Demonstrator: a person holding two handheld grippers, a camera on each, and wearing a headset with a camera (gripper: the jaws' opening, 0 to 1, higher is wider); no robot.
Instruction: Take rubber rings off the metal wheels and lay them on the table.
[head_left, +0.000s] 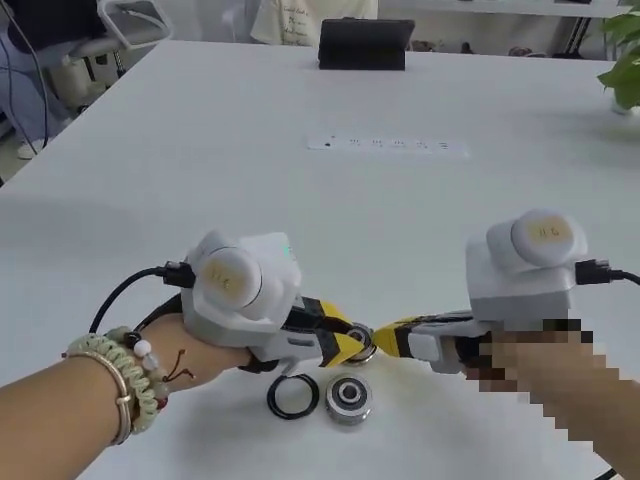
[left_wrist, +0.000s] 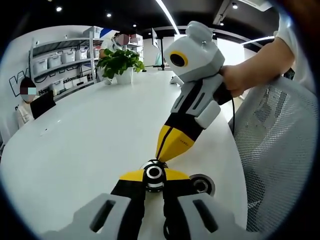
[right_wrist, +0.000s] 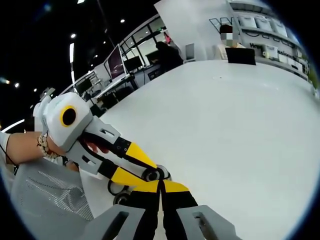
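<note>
Clamped metal wheel (left_wrist: 154, 175) in left gripper (head_left: 347, 343) just above table (head_left: 300, 200), right gripper (left_wrist: 163, 153) jaws closed at its rim, possibly pinching the soft, stretchy rubber ring (left_wrist: 145, 170), best peeled from outer edge.

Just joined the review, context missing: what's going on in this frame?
A person works two handheld grippers over a white table. The left gripper clamps a small metal wheel with a black rim. The right gripper, jaws together, meets that rim; whether it pinches the rubber is unclear. A loose black rubber ring and a second metal wheel lie side by side on the table.
</note>
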